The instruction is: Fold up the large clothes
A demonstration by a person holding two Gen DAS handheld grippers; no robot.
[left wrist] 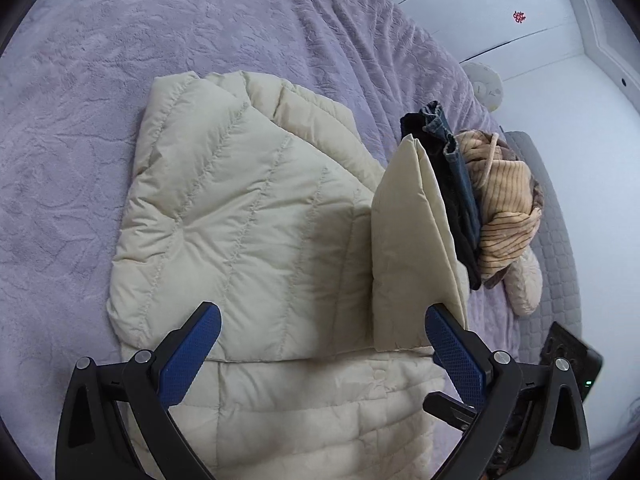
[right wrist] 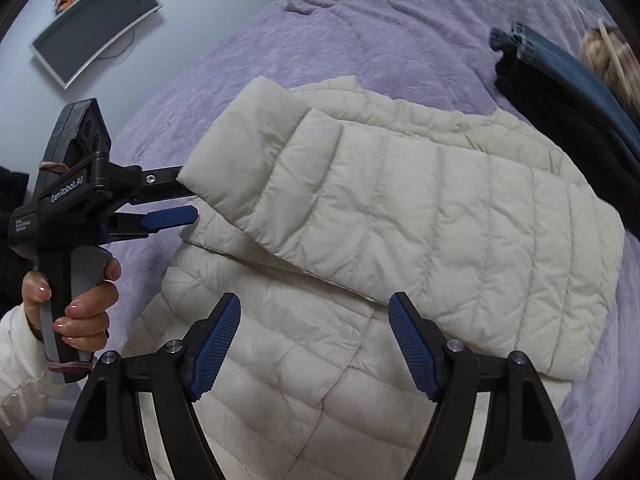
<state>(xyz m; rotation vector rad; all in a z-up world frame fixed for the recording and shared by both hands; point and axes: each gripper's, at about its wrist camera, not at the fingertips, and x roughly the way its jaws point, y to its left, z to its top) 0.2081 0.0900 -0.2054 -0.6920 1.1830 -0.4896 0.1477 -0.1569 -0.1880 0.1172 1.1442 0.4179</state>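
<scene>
A home bedroom; a bed [left wrist: 120, 80] under a plush lilac bedspread [right wrist: 360, 32] carries folded clothes [left wrist: 472, 184]; a flat screen [right wrist: 96, 24] hangs on the white wall.

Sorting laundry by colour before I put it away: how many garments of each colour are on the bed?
Cream: 1, the puffer jacket
Black: 1, a folded garment
Blue denim: 1, jeans
Tan striped: 1, a knit top
Total: 4

The jacket's [left wrist: 248, 216] lower part runs off the bottom edge in both views. The sleeve cuff [right wrist: 224, 160] hides one left finger [right wrist: 160, 179]; perhaps touching, I cannot tell.
</scene>
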